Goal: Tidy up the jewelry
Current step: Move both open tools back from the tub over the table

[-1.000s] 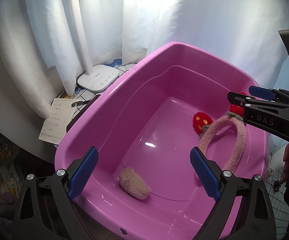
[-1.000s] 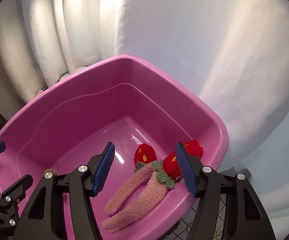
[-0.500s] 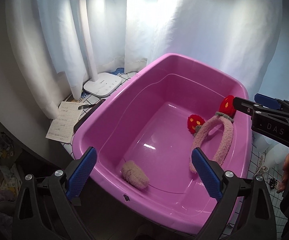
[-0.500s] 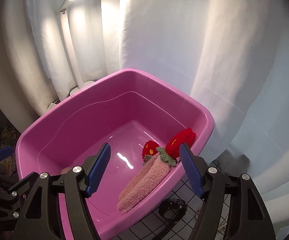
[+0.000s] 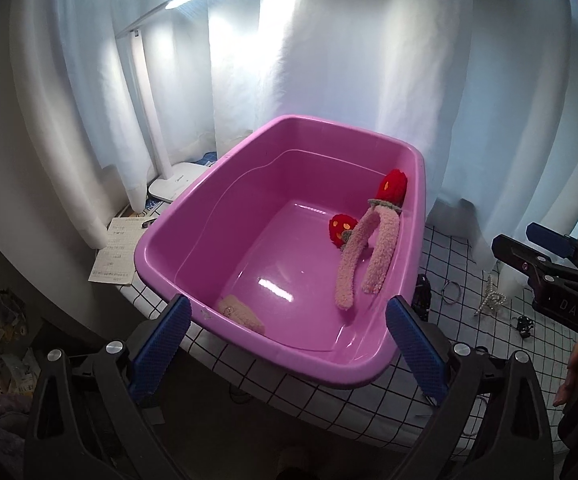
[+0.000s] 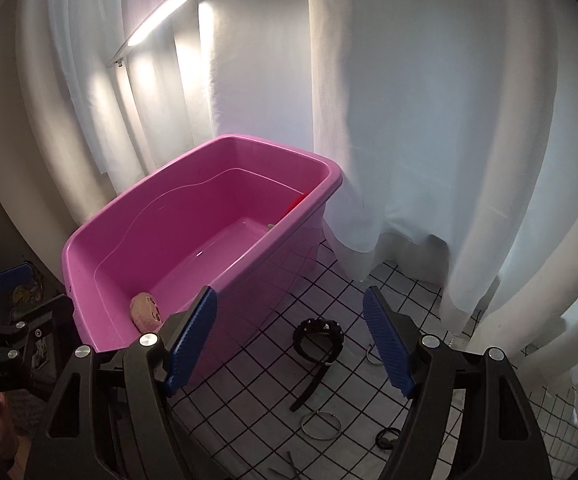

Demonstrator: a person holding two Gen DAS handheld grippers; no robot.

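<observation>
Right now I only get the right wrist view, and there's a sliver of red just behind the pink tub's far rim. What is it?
Observer: A red plush strawberry on a fluffy pink headband, which leans against that wall of the tub.
Operator: On the cloth I see a black watch and a metal ring. Is there anything else?
Observer: Yes, what looks like a string of pearls lies on the checked cloth, further from the tub.
Operator: Where does the lamp stand?
Observer: Its white base sits on the tub's other side, near a printed sheet of paper.
</observation>
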